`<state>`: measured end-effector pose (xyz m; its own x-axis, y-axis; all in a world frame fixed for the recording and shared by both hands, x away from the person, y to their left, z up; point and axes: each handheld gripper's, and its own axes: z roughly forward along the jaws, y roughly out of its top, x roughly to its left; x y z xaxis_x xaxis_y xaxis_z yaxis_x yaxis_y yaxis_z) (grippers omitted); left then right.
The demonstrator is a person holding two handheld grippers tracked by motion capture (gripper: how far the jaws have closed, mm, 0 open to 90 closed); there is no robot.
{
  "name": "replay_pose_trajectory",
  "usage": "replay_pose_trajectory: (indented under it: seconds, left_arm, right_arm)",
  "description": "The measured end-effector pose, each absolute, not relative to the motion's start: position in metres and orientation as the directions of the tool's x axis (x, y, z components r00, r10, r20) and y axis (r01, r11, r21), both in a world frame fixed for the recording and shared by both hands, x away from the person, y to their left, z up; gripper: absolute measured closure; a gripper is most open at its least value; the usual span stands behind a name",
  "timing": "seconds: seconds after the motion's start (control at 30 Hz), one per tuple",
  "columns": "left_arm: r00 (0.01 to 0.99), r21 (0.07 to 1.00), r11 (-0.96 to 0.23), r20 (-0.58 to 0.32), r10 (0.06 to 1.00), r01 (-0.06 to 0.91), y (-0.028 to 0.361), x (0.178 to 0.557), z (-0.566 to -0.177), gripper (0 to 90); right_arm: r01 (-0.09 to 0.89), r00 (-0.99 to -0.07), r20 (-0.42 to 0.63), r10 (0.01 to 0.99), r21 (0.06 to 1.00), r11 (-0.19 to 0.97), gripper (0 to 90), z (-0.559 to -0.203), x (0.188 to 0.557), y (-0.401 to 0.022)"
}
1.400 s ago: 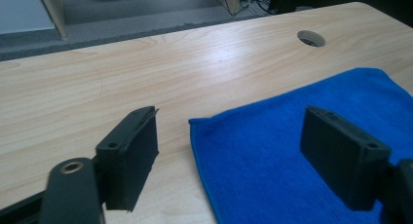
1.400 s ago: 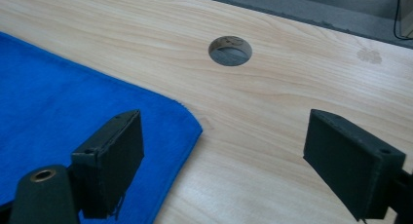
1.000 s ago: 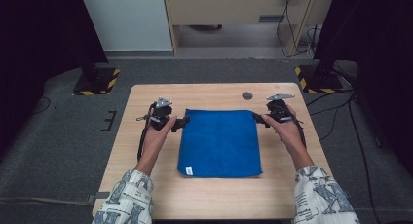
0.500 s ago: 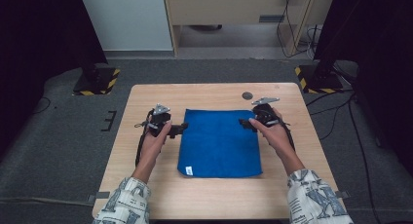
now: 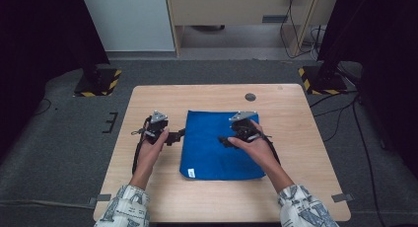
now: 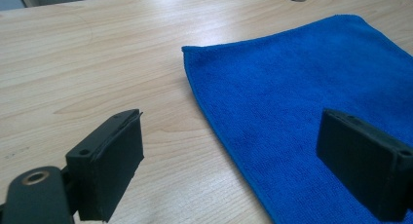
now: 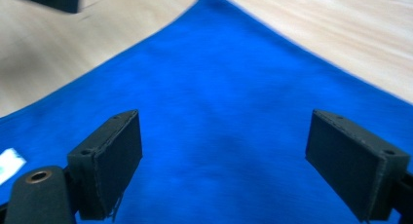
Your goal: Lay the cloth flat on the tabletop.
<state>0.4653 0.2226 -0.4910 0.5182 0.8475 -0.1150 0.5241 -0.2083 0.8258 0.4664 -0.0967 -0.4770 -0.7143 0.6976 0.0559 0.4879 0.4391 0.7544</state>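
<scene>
The left gripper [image 5: 178, 135] stood with its jaws spread wide and nothing between the pads; in the left gripper view one jaw hung over bare wood and the other over the blue cloth [image 6: 311, 97], so the cloth's left edge ran through the gap without being touched. The right gripper [image 5: 223, 140] was likewise open and empty, its two jaws apart above the cloth's weave in the right gripper view.

The cloth [image 5: 222, 143] lay flat and spread out in the middle of the table [image 5: 296, 138], one white tag [image 5: 191, 173] showing at its near left corner, nearer the person's edge than the far one. A small dark round grommet [image 5: 250, 96] sat in the wood beyond the cloth's far edge.

A second earlier both grippers had flanked the cloth at its far corners. Since then the right hand [image 5: 254, 143] had swung inward from the right edge to a spot over the cloth's right half, its jaws pointing toward the centre, while the left hand [image 5: 153, 145] had slid back along the left edge toward the near side and lowered slightly. The cloth itself had not shifted or creased.

That suggests the work, probably a fold, was still in its approach: grips were being chosen, not yet taken. The left gripper looked close to pinching the left edge.
</scene>
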Motion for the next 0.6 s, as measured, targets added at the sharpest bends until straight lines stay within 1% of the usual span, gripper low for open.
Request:
replay_pose_trajectory:
  seconds: [0.07, 0.43, 0.6]
  left_arm:
    - [0.516, 0.826, -0.213, -0.107, 0.85, 0.521, 0.226, 0.465, -0.491, 9.4]
    - [0.48, 0.829, -0.183, -0.115, 0.87, 0.529, 0.245, 0.464, -0.493, 9.4]
    - [0.469, 0.83, -0.167, -0.124, 0.875, 0.532, 0.254, 0.465, -0.493, 9.4]
  right_arm:
    - [0.489, -0.73, 0.081, 0.679, 0.756, 0.436, 13.2, -0.479, 0.461, -0.087]
    - [0.443, -0.789, 0.07, 0.61, 0.753, 0.486, 15.4, -0.479, 0.437, -0.055]
    - [0.438, -0.809, 0.088, 0.581, 0.749, 0.498, 16.6, -0.481, 0.424, -0.041]
